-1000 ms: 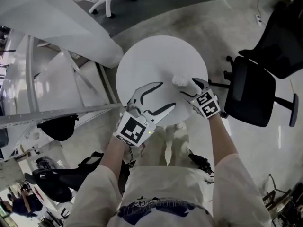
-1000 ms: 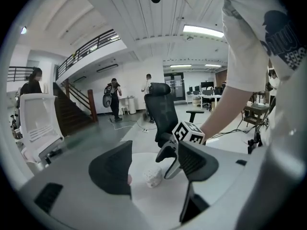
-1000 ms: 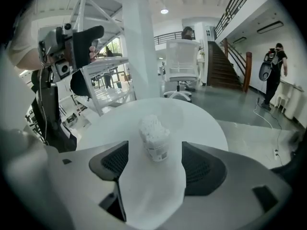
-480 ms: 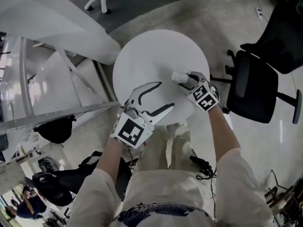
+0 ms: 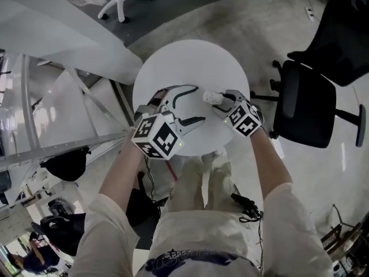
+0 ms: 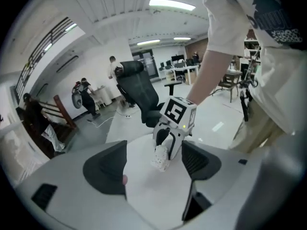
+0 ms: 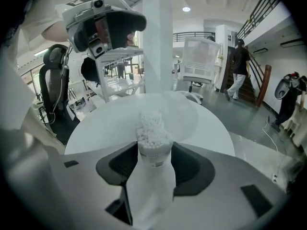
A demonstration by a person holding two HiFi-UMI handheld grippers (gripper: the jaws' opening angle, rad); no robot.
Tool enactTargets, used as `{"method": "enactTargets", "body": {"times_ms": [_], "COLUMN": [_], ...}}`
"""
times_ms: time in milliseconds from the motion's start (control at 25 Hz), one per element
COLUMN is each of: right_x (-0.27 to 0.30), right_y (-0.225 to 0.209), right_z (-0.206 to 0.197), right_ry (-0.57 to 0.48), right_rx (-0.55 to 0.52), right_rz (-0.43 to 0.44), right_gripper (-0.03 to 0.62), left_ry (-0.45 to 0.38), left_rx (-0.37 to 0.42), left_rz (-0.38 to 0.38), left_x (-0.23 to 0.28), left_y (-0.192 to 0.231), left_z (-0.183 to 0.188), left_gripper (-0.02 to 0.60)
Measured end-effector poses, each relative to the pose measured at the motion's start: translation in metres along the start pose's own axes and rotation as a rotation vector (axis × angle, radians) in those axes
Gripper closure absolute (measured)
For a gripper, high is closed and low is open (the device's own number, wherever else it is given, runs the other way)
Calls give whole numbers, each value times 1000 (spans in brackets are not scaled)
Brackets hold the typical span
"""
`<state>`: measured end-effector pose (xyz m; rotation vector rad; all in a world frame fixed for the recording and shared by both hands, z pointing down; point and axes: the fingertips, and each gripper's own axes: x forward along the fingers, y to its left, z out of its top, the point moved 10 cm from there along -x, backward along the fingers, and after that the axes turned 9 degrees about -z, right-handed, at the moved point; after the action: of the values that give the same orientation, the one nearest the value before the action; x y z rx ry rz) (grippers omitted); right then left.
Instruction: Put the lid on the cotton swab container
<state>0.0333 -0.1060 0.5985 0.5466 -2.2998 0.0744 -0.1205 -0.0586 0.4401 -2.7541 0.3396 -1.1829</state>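
The cotton swab container (image 7: 153, 145) is a small clear tub packed with white swabs, its top uncovered. My right gripper (image 7: 153, 166) is shut on it: its jaws have just been closing and both dark pads press on its sides. In the head view the container (image 5: 211, 96) sticks out left of the right gripper (image 5: 223, 100) over the round white table (image 5: 190, 59). My left gripper (image 5: 199, 103) hangs open just left of it; its jaws have just been opening, with nothing between them. In the left gripper view the container (image 6: 161, 157) shows beyond the open left gripper (image 6: 153, 169). I cannot make out a lid.
A black office chair (image 5: 305, 111) stands right of the table. A white desk with a metal frame (image 5: 69, 91) runs along the left. A white swivel chair base (image 5: 118, 2) lies beyond the table. People stand by a staircase in the background (image 7: 238, 68).
The left gripper has moved from the table's near edge up and left over the table and rolled. The right gripper's jaws have closed in on the container.
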Motion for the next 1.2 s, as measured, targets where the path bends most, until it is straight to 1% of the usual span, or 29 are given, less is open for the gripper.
{"method": "enactTargets", "body": {"times_ms": [120, 320, 600, 920, 1200], "right_x": [-1, 0, 1, 0, 1], "right_y": [-2, -3, -5, -6, -6], "right_z": [-1, 0, -1, -3, -2], "right_ry": [-4, -9, -18, -22, -23], "right_rx": [-6, -14, -33, -32, -31], "right_rz": [4, 13, 30, 39, 42], "right_gripper": [368, 368, 370, 370, 372], "left_ry": [87, 227, 318, 357, 361], "left_rx": [72, 138, 177, 173, 154], "left_rz": [-64, -173, -241, -269, -284], "left_x": [23, 62, 97, 107, 105], "left_y": [12, 24, 26, 25, 18], "left_z": [0, -7, -10, -12, -17], "left_gripper": [233, 212, 204, 204, 206]}}
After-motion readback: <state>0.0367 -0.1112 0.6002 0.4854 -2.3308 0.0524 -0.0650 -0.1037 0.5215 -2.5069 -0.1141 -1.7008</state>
